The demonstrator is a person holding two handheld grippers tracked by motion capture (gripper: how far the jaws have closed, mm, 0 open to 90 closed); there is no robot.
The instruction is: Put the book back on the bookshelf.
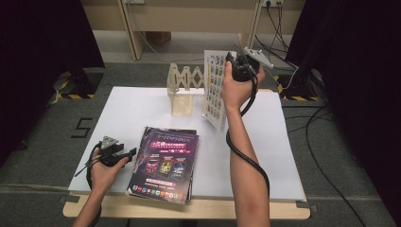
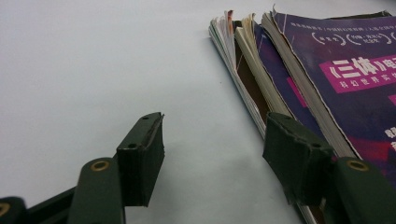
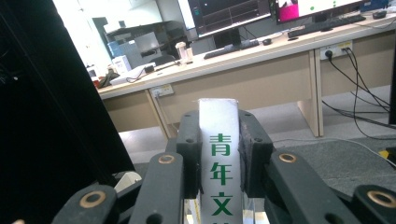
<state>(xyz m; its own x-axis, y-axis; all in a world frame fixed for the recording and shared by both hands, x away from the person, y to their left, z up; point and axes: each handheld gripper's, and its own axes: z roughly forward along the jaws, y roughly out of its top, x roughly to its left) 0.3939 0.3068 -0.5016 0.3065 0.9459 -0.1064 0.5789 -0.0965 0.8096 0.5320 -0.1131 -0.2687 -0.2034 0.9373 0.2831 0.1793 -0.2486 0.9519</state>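
My right gripper (image 1: 239, 64) is raised over the far right of the white table (image 1: 265, 156), shut on a white magazine (image 1: 215, 90) that hangs upright from it, just right of a wooden accordion book rack (image 1: 184, 92). In the right gripper view its jaws clamp the magazine's white spine (image 3: 219, 154) with green characters. A stack of purple-covered magazines (image 1: 165, 163) lies flat at the front of the table. My left gripper (image 1: 127, 153) rests on the table at the stack's left, open; in the left gripper view the gripper (image 2: 215, 154) has nothing between its pads, with the stack's edge (image 2: 261, 84) beside the right jaw.
Black curtains flank the table on both sides. Cables (image 1: 326, 142) run over the grey floor at the right. A desk with monitors and a keyboard (image 3: 243, 44) stands beyond the table. The table's left and right parts are bare.
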